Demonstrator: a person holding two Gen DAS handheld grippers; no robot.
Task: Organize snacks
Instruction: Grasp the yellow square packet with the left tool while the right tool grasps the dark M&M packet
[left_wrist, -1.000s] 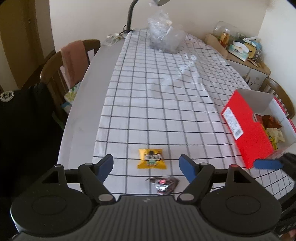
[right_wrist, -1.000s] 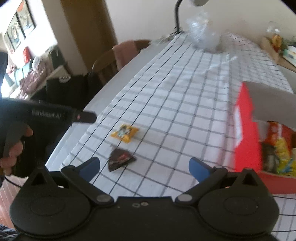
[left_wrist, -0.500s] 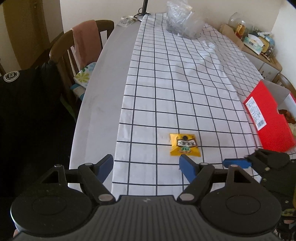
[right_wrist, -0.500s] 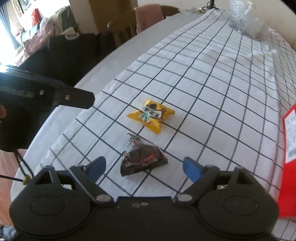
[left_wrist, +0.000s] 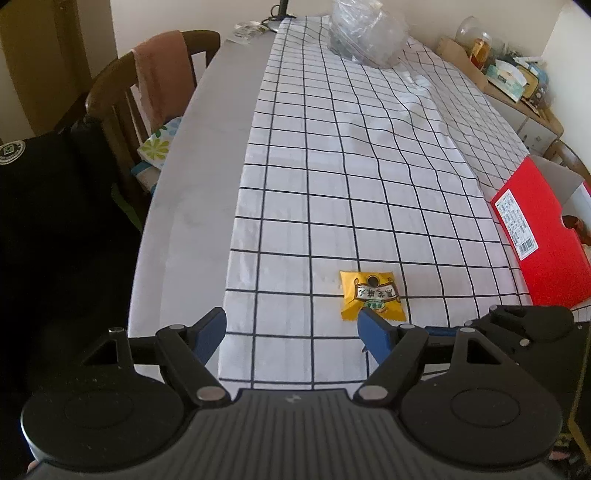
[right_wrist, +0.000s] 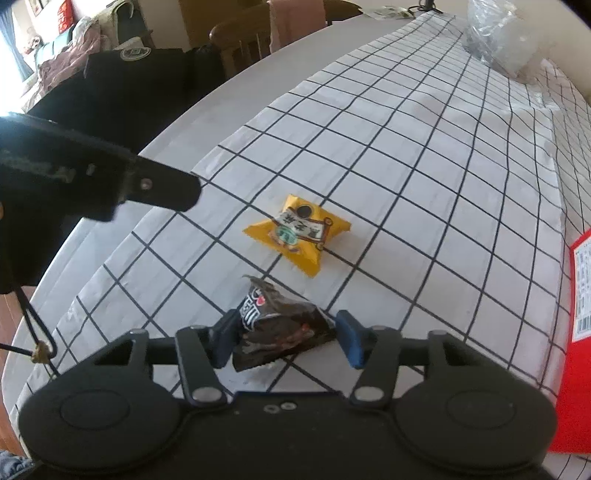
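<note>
A dark brown snack packet (right_wrist: 280, 328) lies on the checked cloth between the fingers of my right gripper (right_wrist: 286, 339). Its jaws are closing, and the blue pads touch both ends of the packet. Just beyond it lies a yellow snack packet (right_wrist: 297, 232). In the left wrist view the yellow packet (left_wrist: 371, 295) sits just ahead of the right-hand fingertip of my left gripper (left_wrist: 291, 328). That gripper is open with only cloth between its fingers. The red snack box (left_wrist: 543, 236) stands open at the right. The dark packet is hidden in the left wrist view.
A crumpled clear plastic bag (left_wrist: 364, 33) lies at the far end of the table (left_wrist: 207, 155). A wooden chair (left_wrist: 122, 92) with a pink cloth stands along the left edge, and a dark garment (left_wrist: 44, 206) hangs nearer. A cluttered sideboard (left_wrist: 509, 81) is at the far right.
My right gripper has come down over the dark packet and its jaws have narrowed around it. My left gripper has sunk and shifted left, so the dark packet has left its view.
</note>
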